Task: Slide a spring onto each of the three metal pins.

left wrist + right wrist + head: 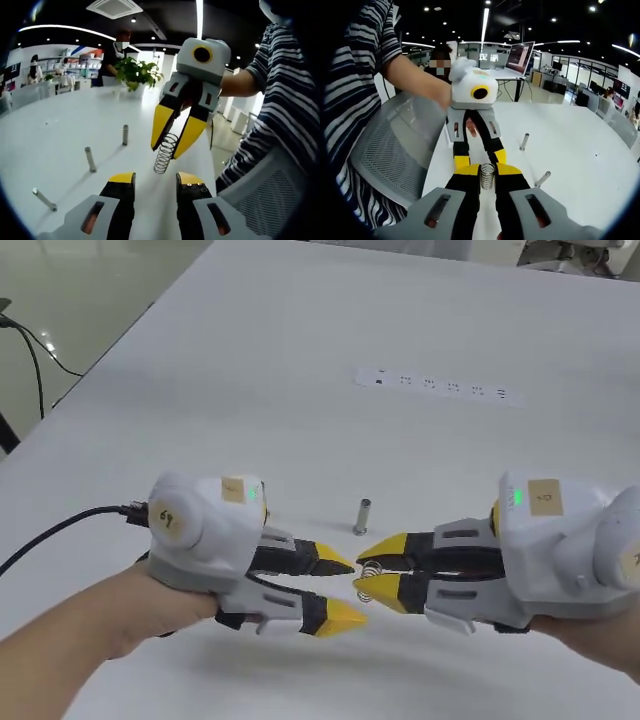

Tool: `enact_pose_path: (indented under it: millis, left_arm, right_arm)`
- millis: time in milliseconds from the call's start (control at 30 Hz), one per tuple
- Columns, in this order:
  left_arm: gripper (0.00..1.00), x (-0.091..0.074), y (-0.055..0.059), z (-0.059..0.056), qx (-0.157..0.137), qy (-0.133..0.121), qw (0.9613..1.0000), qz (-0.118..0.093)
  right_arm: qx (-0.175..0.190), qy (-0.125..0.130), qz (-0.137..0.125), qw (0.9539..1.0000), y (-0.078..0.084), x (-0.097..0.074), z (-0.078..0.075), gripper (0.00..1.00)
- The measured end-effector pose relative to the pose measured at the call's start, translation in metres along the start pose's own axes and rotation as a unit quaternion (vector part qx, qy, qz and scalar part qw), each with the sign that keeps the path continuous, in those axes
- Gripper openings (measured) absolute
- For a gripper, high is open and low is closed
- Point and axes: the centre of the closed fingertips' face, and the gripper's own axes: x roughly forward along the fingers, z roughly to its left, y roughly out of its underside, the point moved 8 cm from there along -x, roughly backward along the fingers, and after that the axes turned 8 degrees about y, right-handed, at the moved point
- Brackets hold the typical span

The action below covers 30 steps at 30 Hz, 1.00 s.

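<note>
Between tips of left gripper (156,179), nothing: jaws standing wide apart, released, pointing at right gripper (488,171) just ahead. Right gripper pinching spring (162,159) between yellow tips, coil ends poking out both sides. Beyond and left of left gripper, metal pins standing on white table (250,390): far pin (125,135) and middle pin (90,159) upright, near pin (44,199) looking tilted, hard to judge. Striped sleeve (280,100) running off edge. Ceiling lights glowing in open office.
</note>
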Motion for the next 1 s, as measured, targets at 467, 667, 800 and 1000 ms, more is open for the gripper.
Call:
enact_pose_path:
  millis: [467, 667, 800, 1000]
  left_arm:
    - [0.36, -0.026, 0.008, 0.004, -0.015, -0.040, 0.9990, -0.007]
    - [0.40, -0.044, 0.015, 0.007, -0.017, -0.061, 0.9980, 0.005]
    - [0.46, -0.061, 0.019, 0.009, -0.023, -0.076, 0.9969, 0.002]
    - [0.49, -0.085, 0.023, 0.015, -0.031, -0.108, 0.9936, 0.001]
  right_arm:
    - [-0.003, 0.025, 0.003, 0.9997, 0.002, 0.001, -0.009, 0.08]
    - [-0.007, 0.033, 0.005, 0.9994, 0.004, 0.000, -0.012, 0.08]
    - [-0.005, 0.040, 0.004, 0.9992, 0.004, 0.000, -0.014, 0.08]
    - [-0.002, 0.046, 0.003, 0.9989, 0.004, 0.000, -0.016, 0.08]
